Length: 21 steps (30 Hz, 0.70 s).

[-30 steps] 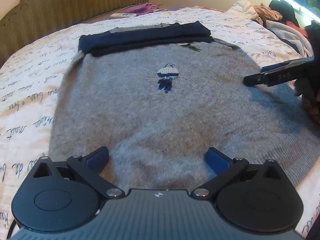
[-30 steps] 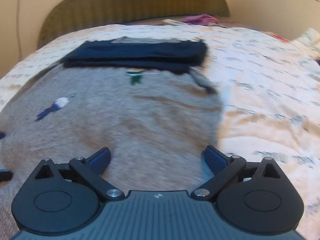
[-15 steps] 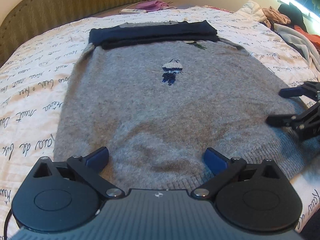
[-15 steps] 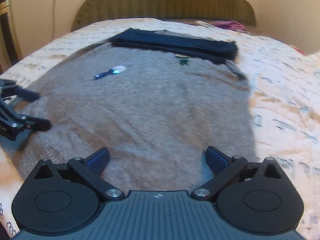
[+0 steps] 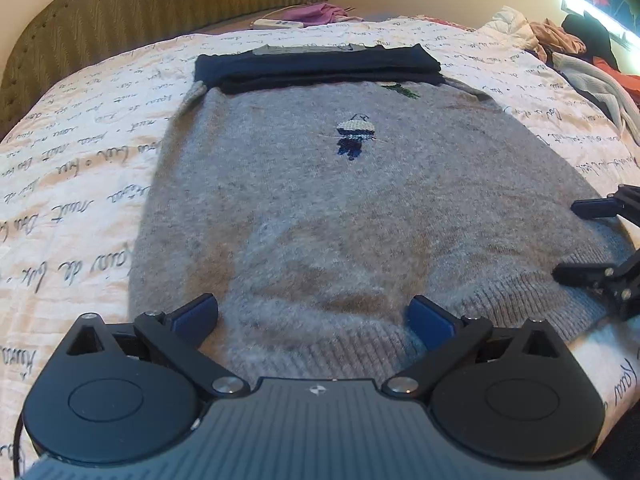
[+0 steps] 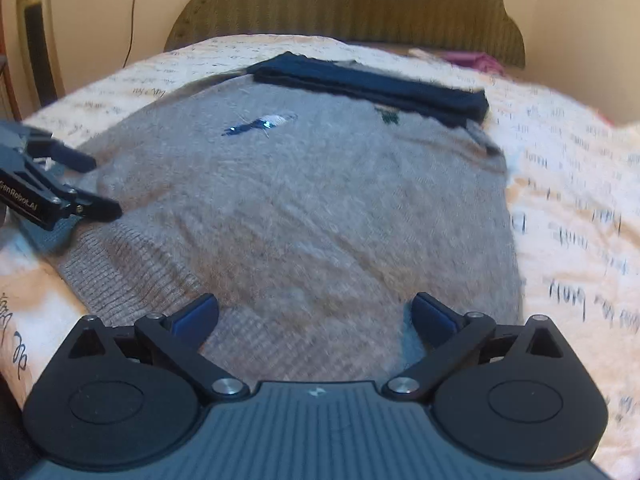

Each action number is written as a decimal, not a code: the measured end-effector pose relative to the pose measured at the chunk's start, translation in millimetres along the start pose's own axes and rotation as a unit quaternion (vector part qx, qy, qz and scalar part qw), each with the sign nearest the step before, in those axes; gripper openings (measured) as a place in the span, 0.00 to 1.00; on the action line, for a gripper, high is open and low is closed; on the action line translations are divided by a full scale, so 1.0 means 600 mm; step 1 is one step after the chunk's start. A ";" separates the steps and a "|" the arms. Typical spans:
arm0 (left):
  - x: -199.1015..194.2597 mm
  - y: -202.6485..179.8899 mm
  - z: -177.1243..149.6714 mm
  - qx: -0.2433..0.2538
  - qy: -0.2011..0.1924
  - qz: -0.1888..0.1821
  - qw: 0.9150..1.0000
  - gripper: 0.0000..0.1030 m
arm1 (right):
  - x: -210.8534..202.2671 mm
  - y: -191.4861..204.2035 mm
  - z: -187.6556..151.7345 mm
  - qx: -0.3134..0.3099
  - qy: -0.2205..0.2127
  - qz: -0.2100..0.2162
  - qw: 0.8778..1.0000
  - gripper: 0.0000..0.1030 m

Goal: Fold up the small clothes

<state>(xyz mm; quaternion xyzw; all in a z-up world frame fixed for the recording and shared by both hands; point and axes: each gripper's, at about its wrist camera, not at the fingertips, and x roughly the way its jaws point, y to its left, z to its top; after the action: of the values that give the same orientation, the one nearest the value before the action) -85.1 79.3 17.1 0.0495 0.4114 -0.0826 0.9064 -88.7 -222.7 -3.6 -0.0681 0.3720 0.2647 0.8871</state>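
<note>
Item: grey sweater (image 5: 340, 216), flat on the bedspread (image 5: 80, 184), hem nearest both grippers, likely laid out for a first fold.
Left gripper (image 5: 316, 316): released, jaws apart over the hem, holding nothing.
Right gripper (image 6: 316, 316): likewise spread and empty, at 3 o'clock of the left.
Navy garment (image 5: 316, 66): folded, at 12 o'clock, overlapping the collar.
Writing: "GenRobot.AI" on the left gripper's arm; cursive script on the bedspread, unreadable.

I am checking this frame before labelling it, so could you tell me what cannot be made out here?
- Grey sweater collar and sleeves: both views, hidden under the folded navy garment.
- Embroidered figure: right wrist view, smeared by motion blur.
- Bedspread script: both views, too small to read.
</note>
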 end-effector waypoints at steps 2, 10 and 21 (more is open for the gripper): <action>-0.017 0.015 -0.006 -0.008 -0.003 0.004 1.000 1.00 | -0.014 -0.009 -0.001 0.005 0.007 -0.013 1.000 1.00; -0.053 0.115 -0.025 -0.115 0.005 0.011 0.993 0.97 | -0.076 -0.004 0.024 0.031 -0.034 0.023 0.999 1.00; -0.063 0.156 -0.060 -0.234 0.035 -0.160 0.958 0.90 | -0.058 -0.010 -0.013 0.036 0.014 0.044 0.998 1.00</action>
<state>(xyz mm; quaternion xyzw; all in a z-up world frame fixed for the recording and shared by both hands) -118.3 180.9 24.3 -0.2278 0.4534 -0.1257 0.8525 -110.6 -245.1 14.7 -0.0229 0.3963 0.2888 0.8712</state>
